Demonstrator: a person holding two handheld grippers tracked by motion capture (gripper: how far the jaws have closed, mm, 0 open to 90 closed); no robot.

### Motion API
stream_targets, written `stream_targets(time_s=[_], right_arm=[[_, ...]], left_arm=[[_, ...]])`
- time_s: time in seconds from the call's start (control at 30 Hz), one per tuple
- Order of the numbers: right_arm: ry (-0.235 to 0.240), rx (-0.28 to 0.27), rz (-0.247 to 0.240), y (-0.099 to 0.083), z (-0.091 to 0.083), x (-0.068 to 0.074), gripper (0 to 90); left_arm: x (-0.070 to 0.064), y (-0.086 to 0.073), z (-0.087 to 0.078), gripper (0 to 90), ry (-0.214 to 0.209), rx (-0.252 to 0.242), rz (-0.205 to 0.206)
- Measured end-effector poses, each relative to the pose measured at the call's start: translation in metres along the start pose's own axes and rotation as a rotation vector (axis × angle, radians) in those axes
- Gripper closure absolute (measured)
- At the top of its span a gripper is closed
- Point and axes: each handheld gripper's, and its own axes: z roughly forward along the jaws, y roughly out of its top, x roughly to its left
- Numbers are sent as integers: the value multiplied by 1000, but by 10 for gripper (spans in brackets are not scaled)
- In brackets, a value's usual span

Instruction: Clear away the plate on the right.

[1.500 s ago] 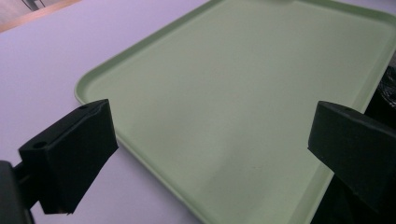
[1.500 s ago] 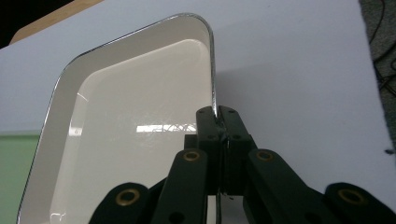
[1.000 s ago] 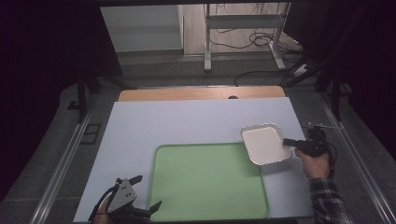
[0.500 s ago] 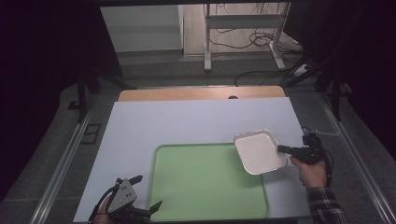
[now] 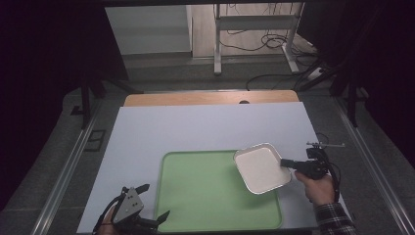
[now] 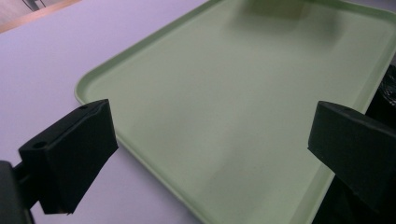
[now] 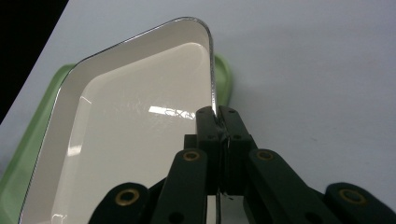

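A white square dish point(image 5: 262, 168) with a thin metal-looking rim hangs over the right part of the green tray point(image 5: 205, 196). My right gripper point(image 5: 287, 165) is shut on the dish's right rim, its jaws pinching the edge point(image 7: 216, 122). The dish point(image 7: 130, 126) is empty and tilts above the tray's corner point(image 7: 223, 74). My left gripper point(image 5: 149, 205) stands open at the tray's front left corner, near the table's front edge. Between its wide-spread fingers point(image 6: 70, 154) lies the bare tray surface point(image 6: 243, 107), and nothing is held.
A pale lilac mat point(image 5: 195, 127) covers the table, with a wooden strip point(image 5: 210, 98) at its far edge. Metal rails point(image 5: 73, 161) run along both sides. Behind the table stand a metal frame point(image 5: 254, 29) and loose cables point(image 5: 274, 44) on the floor.
My right gripper has carried the dish leftward and toward the front, from the tray's right edge to farther over the tray. The left gripper has stayed put.
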Motion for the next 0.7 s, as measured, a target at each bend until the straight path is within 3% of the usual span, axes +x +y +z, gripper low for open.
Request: stream_targets(time_s=[0.4, 0.7], right_arm=[[19, 40, -46, -5, 23, 26, 886], [18, 64, -53, -9, 43, 47, 886]], left_arm=[[0, 0, 0, 10, 1, 1, 2], [0, 0, 1, 11, 2, 3, 2]])
